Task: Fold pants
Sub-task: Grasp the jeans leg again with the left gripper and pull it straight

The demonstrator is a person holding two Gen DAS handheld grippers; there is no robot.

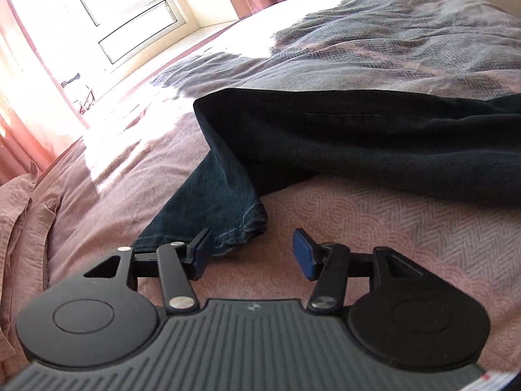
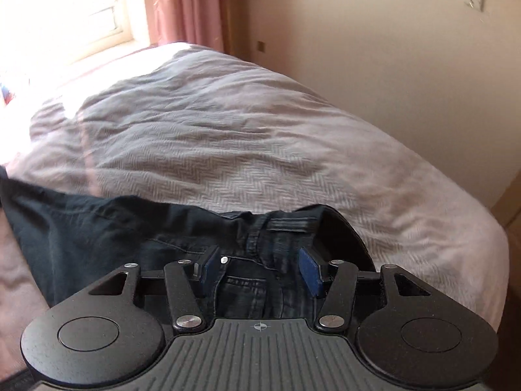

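1. Sunlit bedroom: a pink herringbone bedspread covers the bed, with a window at 11 o'clock in the left wrist view and a cream wall at 1 o'clock in the right wrist view.
2. Dark denim pants lie across the bedspread. In the left wrist view the bulk runs from centre out to 3 o'clock, and 1 leg hem reaches down toward 6 o'clock.
3. In the right wrist view the waistband, with its belt loop and rivet, sits at centre, the legs trailing to 9 o'clock.
4. Left gripper has its blue pads about half apart. The hem lies just beyond the left pad, not between the pads, so nothing is held.
5. Right gripper also stands half open, hovering over the waist. Denim shows between its pads, but they do not press on it.
6. Judged step: both ends are being lined up for a grasp, hem on the left and waist on the right, before the first fold. The pants look only loosely laid, not yet folded neatly.
7. Next move calls for shifting the left gripper toward 11 o'clock over the hem, lowering both, and pinching both layers of cloth.
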